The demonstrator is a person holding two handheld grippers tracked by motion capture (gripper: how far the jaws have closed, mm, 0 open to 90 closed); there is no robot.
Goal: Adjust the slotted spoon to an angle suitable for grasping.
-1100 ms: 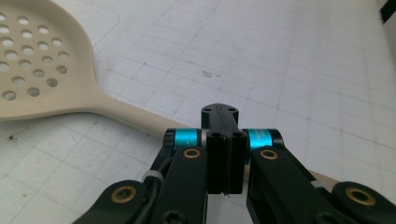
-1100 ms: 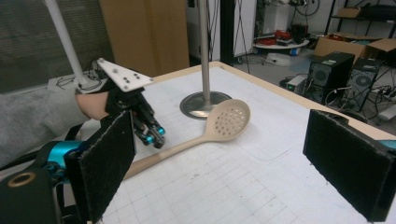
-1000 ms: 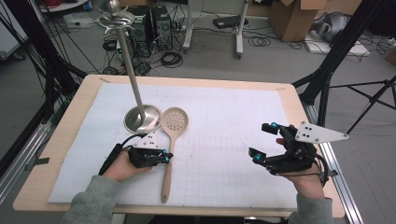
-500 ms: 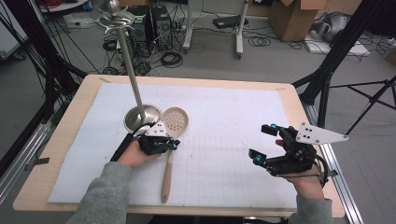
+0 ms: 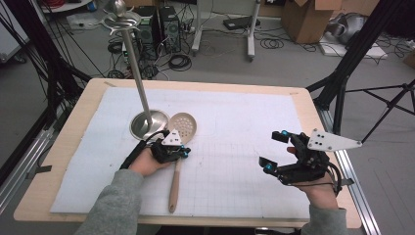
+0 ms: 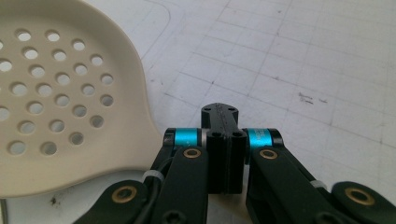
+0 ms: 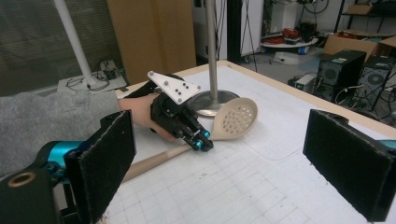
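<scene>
A beige slotted spoon (image 5: 182,127) with a wooden handle lies on the white grid mat, its bowl beside the round metal base of a stand (image 5: 147,125). My left gripper (image 5: 183,152) sits low over the spoon's neck, jaws shut together with nothing between them. In the left gripper view the perforated bowl (image 6: 51,107) lies just left of the closed left gripper tips (image 6: 219,112). My right gripper (image 5: 273,149) hovers over the mat's right side, open and holding nothing. The right gripper view looks between its two pads (image 7: 345,158) at the spoon (image 7: 236,116) and the left gripper (image 7: 201,142).
The stand's tall metal pole (image 5: 137,73) rises from its base at the mat's back left. The wooden table edge (image 5: 313,112) borders the mat. Tripod legs, cables and computer cases stand on the floor beyond the table.
My left hand has moved right and slightly away from me, from beside the handle to over the spoon's neck. The spoon and the right gripper have stayed put.
</scene>
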